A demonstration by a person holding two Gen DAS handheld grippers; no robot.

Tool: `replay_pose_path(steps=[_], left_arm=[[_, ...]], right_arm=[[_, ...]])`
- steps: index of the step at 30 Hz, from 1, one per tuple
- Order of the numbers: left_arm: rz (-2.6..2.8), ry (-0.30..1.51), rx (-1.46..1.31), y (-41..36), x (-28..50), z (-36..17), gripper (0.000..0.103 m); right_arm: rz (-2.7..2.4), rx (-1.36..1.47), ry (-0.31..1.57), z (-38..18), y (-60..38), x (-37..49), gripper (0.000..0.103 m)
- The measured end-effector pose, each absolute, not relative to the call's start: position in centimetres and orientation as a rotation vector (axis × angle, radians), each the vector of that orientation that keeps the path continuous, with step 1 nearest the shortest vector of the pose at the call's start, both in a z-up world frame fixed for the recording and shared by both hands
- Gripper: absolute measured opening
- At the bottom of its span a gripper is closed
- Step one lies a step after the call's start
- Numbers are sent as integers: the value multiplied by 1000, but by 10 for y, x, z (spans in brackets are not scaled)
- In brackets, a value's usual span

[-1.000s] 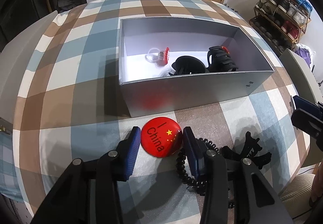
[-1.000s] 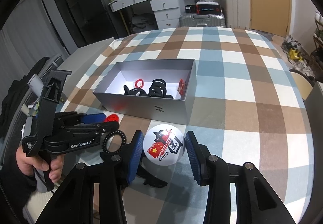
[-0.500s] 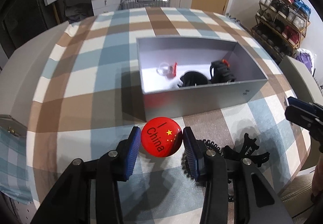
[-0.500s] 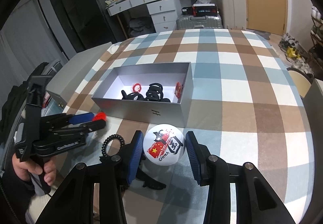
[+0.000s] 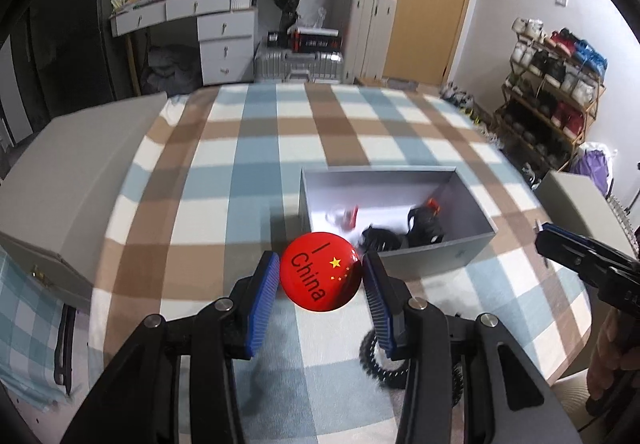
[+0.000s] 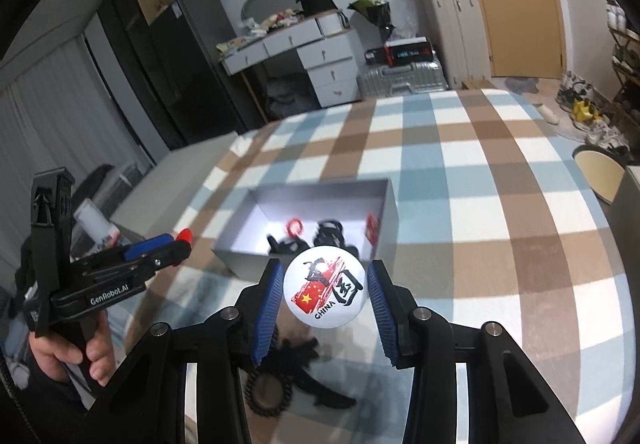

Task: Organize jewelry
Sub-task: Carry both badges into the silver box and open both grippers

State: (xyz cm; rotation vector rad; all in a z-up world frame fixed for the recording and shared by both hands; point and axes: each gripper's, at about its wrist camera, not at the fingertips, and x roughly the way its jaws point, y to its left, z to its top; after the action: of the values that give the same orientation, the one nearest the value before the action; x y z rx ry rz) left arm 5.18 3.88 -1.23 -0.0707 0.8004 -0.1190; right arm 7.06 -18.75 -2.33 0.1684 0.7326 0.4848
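Note:
My left gripper point(image 5: 320, 280) is shut on a red "I China" badge point(image 5: 320, 271) and holds it in the air in front of the open grey box point(image 5: 472, 244). My right gripper point(image 6: 325, 294) is shut on a white "CHINA" badge point(image 6: 325, 293), also lifted, near the box point(image 6: 386, 204). The box holds black hair claws point(image 5: 425, 225), a red-trimmed clear item point(image 5: 344, 215) and a red ring point(image 6: 295, 225). A black spiral hair tie point(image 5: 376, 362) and a black hair claw point(image 6: 316, 388) lie on the checked cloth below the grippers.
The left gripper shows in the right wrist view point(image 6: 120, 268), held by a hand. The right gripper's tip shows in the left wrist view point(image 5: 580, 256). A grey box lid point(image 5: 68, 180) lies at the table's left. Drawers, suitcases and a shoe rack stand behind.
Both grippers have risen off the table with their badges. The table and box have dropped lower and farther away in both views.

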Motion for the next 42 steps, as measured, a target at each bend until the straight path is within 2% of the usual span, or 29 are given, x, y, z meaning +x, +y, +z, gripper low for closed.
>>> replay_pose_path(steps=[13,29,42], left_arm=[[-246,808,-102,24,106,9,37],[-342,923,-113,5,133,-35,37],[-330,919,-103,-1,139,-39,37]], right_arm=[[505,181,733,2,-166,124,42],[500,167,798,-36,-152,166,42],[474,138,801,-48,-152,168,42]])
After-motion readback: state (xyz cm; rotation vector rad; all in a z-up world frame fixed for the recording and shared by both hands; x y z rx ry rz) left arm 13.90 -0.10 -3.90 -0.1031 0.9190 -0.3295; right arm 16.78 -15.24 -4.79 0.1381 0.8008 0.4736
